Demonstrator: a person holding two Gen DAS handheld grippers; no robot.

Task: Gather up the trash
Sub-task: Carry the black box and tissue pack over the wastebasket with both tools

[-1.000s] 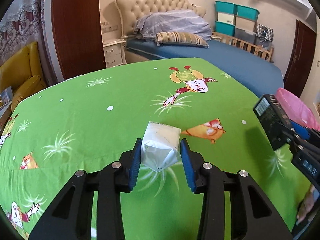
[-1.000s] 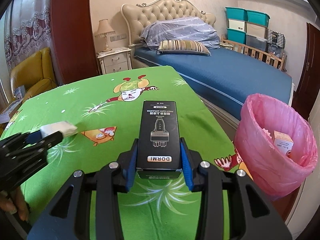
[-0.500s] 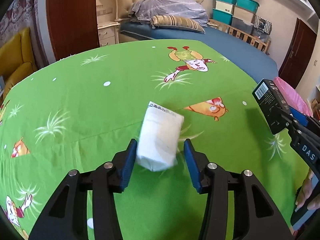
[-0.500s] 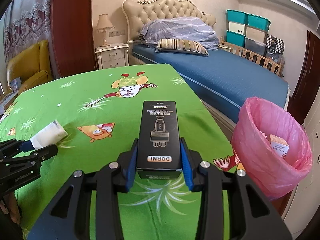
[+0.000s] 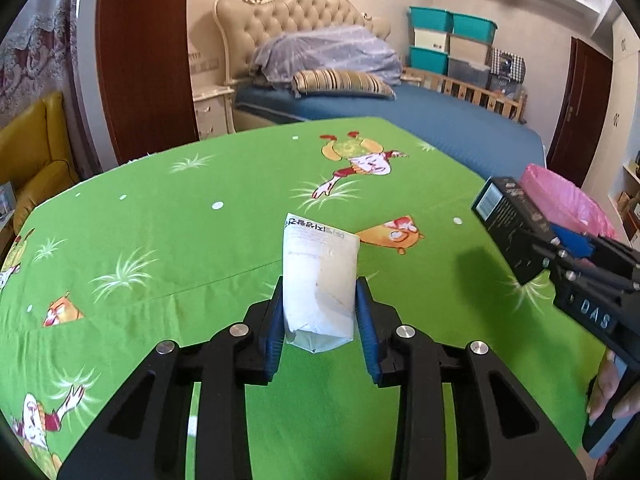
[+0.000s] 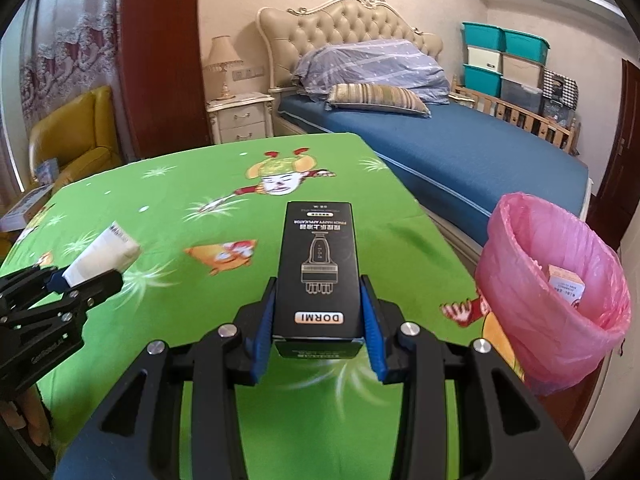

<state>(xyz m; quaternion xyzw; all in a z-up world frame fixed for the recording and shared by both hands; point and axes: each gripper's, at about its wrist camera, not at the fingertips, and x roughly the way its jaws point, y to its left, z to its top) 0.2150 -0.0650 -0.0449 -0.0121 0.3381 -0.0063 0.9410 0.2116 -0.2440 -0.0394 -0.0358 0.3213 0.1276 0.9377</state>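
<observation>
You have both pieces of trash in hand above the green desk [image 6: 168, 312]: your left hand-held gripper [image 5: 320, 316] is clamped on the white packet [image 5: 320, 276], your right hand-held gripper [image 6: 318, 316] on the black box [image 6: 316, 272]. Next, carry them right to the pink-lined bin [image 6: 532, 312] and release over its mouth.

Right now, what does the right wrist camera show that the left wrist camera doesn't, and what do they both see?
Only the right wrist view shows the inside of the pink bin, with a small carton in it, plus the lamp on the nightstand.

Only the left wrist view shows the white pack's face head-on between the left gripper's jaws, and the box's end with its label.

Both show the green cloth, the bed, the black box shut in the right gripper, the white pack and the bin.
</observation>
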